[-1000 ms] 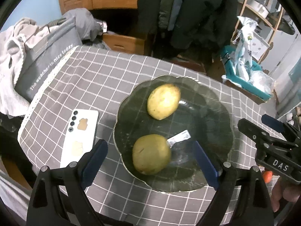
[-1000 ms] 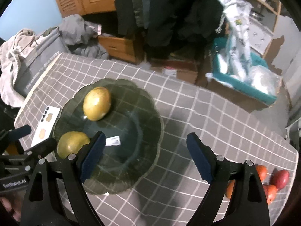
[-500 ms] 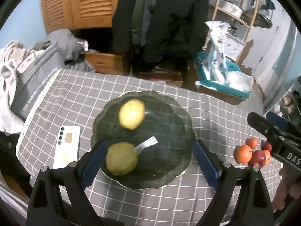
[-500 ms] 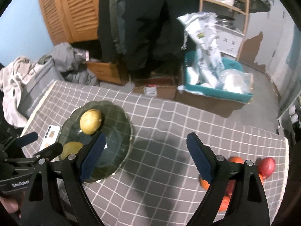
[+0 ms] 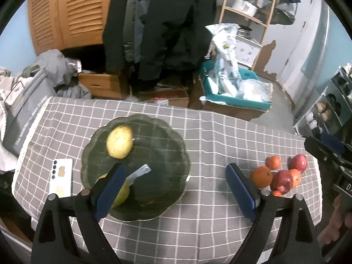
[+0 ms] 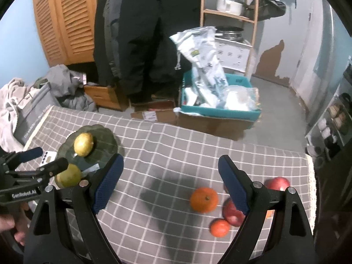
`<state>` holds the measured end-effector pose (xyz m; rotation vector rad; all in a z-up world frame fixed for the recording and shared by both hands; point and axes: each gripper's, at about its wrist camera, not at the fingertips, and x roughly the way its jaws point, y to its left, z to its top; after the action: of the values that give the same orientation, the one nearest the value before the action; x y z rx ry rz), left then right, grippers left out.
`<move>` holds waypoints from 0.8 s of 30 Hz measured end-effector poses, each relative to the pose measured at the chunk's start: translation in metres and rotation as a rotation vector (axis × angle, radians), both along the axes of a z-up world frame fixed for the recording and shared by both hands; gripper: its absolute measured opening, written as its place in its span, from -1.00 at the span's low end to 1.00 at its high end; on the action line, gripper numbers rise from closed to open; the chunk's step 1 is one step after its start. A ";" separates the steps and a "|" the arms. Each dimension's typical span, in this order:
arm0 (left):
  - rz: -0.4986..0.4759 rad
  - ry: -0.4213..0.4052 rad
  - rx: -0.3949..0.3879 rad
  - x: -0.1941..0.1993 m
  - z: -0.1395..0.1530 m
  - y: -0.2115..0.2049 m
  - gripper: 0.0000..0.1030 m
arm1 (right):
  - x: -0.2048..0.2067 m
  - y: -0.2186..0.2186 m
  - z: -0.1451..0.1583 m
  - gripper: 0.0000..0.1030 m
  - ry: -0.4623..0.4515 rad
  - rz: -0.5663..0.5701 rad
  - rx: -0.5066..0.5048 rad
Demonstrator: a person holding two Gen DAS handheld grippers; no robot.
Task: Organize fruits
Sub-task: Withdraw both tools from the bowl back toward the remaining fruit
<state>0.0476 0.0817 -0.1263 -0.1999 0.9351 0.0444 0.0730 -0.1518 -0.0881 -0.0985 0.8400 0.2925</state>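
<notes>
A dark glass plate sits on the checked tablecloth and holds two yellow-green pears, one partly behind my left finger. A pile of oranges and red apples lies at the right end of the table. My left gripper is open and empty above the plate's near edge. My right gripper is open and empty above the cloth, with an orange and a red apple near its right finger. The plate shows at its left.
A white phone lies left of the plate. A white label lies in the plate. Beyond the table's far edge are a teal crate of bags, cardboard boxes, hanging coats and a wooden shelf.
Both grippers have pulled back and up from the plate and turned to the right. The fruit pile at the table's right end has come into view. Both stay open.
</notes>
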 end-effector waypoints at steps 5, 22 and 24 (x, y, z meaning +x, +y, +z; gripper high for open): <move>-0.045 -0.024 0.002 0.001 0.009 -0.022 0.81 | -0.006 -0.027 0.009 0.71 -0.022 -0.032 0.012; -0.190 -0.006 0.017 0.018 0.007 -0.097 0.81 | -0.022 -0.128 0.010 0.71 -0.044 -0.211 -0.006; -0.205 -0.005 0.013 0.021 0.007 -0.104 0.81 | -0.024 -0.138 0.008 0.71 -0.042 -0.230 -0.005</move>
<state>0.0682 -0.0221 -0.1189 -0.0915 0.9464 -0.1389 0.0493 -0.2900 -0.0796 -0.0123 0.8026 0.0720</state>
